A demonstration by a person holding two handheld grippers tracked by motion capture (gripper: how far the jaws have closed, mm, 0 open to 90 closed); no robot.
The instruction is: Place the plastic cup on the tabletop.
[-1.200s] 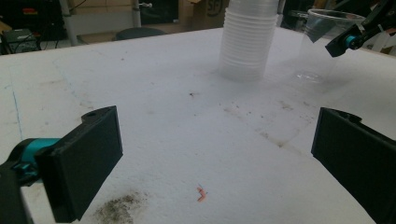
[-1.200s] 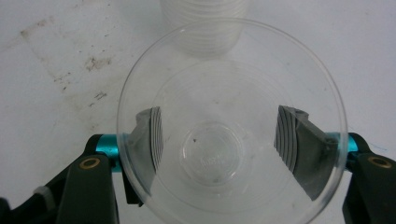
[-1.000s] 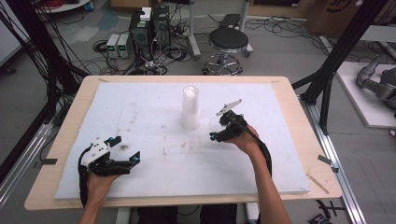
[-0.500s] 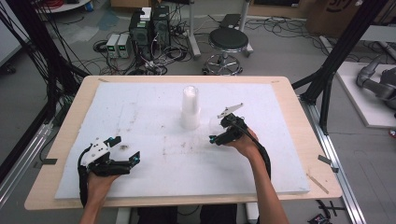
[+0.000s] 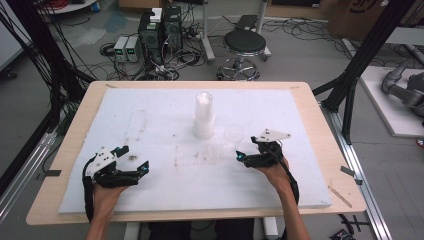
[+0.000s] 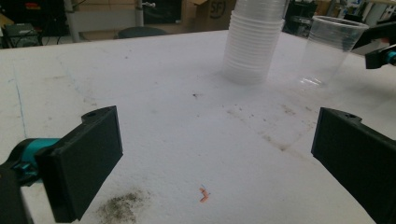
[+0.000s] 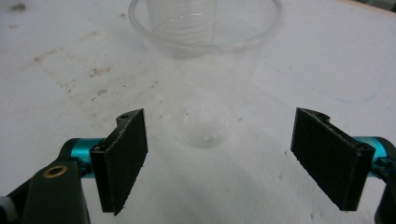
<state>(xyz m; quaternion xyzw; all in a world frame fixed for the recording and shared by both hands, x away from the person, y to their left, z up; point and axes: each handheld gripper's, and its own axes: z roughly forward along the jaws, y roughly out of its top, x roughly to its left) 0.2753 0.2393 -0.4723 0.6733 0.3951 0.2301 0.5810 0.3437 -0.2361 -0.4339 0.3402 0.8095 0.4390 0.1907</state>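
Observation:
A tall stack of clear plastic cups stands upright at the middle of the white foam board. A single clear cup stands upright just to its right. My right gripper is open a short way in front of that cup, apart from it. In the right gripper view the cup stands beyond my open right gripper, untouched by either pad. My left gripper rests open at the near left, holding nothing. From the left gripper I see the stack and the single cup far off.
The foam board lies on a wooden table. A dark dirt smudge and a small orange scrap lie near my left gripper. Beyond the table's far edge are a stool and computer boxes.
My right gripper has drawn back toward the near edge, and the single cup now stands free in front of it. The left gripper has not moved.

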